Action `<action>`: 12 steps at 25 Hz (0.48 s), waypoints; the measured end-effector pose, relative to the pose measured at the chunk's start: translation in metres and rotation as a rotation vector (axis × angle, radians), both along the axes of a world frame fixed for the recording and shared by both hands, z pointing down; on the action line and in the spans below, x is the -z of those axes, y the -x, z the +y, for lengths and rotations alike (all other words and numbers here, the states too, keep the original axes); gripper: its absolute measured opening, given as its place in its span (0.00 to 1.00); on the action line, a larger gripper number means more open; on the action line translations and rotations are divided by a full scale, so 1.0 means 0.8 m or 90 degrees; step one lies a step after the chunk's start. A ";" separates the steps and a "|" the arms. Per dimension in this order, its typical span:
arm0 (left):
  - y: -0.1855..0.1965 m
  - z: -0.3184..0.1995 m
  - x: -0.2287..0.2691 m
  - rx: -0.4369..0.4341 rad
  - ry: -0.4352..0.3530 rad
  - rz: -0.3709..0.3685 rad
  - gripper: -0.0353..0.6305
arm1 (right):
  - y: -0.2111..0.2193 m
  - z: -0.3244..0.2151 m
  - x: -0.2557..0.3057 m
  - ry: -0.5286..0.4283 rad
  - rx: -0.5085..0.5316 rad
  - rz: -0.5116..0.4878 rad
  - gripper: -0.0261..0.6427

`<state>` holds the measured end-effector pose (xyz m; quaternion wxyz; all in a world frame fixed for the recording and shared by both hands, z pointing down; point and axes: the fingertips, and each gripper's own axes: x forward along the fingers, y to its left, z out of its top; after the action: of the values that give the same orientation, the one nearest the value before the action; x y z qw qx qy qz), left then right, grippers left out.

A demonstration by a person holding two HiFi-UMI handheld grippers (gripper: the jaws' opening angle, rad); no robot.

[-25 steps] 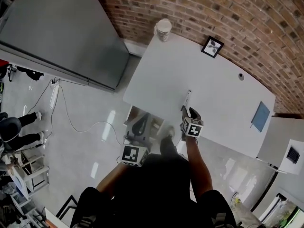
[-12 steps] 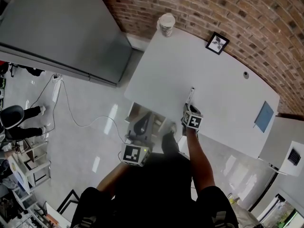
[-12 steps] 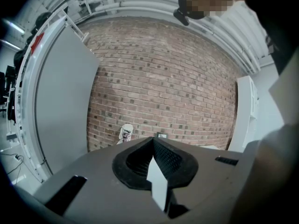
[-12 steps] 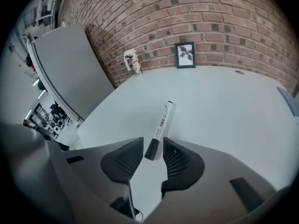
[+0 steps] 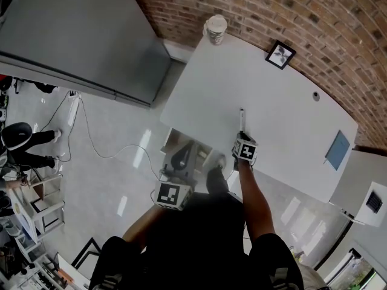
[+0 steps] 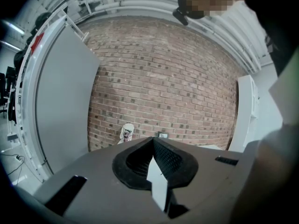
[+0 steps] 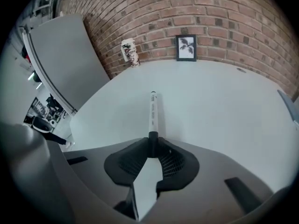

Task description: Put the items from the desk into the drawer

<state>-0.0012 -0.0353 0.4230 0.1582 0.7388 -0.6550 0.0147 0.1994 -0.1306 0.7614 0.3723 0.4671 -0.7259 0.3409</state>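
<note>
Looking down in the head view, the right tongs [image 5: 242, 138] are sitting at the near end of a marker [image 5: 242, 119] lying on the white surface [image 5: 284, 101], and the left tongs [image 5: 183, 162] are hanging off its edge, well apart. In the left gripper view, those tongs [image 6: 153, 141] are pressing together with nothing between them. In the right gripper view, the tongs [image 7: 152, 146] have just been closing and are pinching the marker's [image 7: 152, 111] dark end, with the rest lying flat on the surface [image 7: 224, 106].
</note>
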 end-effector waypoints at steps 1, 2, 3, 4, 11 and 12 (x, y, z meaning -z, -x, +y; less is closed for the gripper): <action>0.000 0.000 0.000 0.000 0.000 0.001 0.06 | 0.000 0.000 0.000 -0.002 0.003 -0.001 0.13; -0.001 0.000 0.000 0.000 -0.001 0.001 0.06 | 0.000 0.000 0.000 -0.003 0.007 0.000 0.13; -0.002 0.000 0.000 -0.001 -0.001 0.002 0.06 | 0.000 0.000 -0.001 -0.002 0.011 0.001 0.13; -0.002 0.000 0.000 -0.001 -0.002 0.003 0.06 | 0.000 0.000 -0.001 -0.001 0.014 0.003 0.13; 0.008 0.007 0.002 0.006 -0.010 0.000 0.06 | 0.001 0.000 0.007 0.000 0.023 -0.006 0.12; 0.010 0.009 0.003 0.009 -0.010 0.000 0.06 | 0.002 0.000 0.010 -0.002 0.025 -0.009 0.12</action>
<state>-0.0094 -0.0284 0.4208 0.1524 0.7353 -0.6603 0.0080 0.1974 -0.1307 0.7535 0.3732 0.4508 -0.7381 0.3358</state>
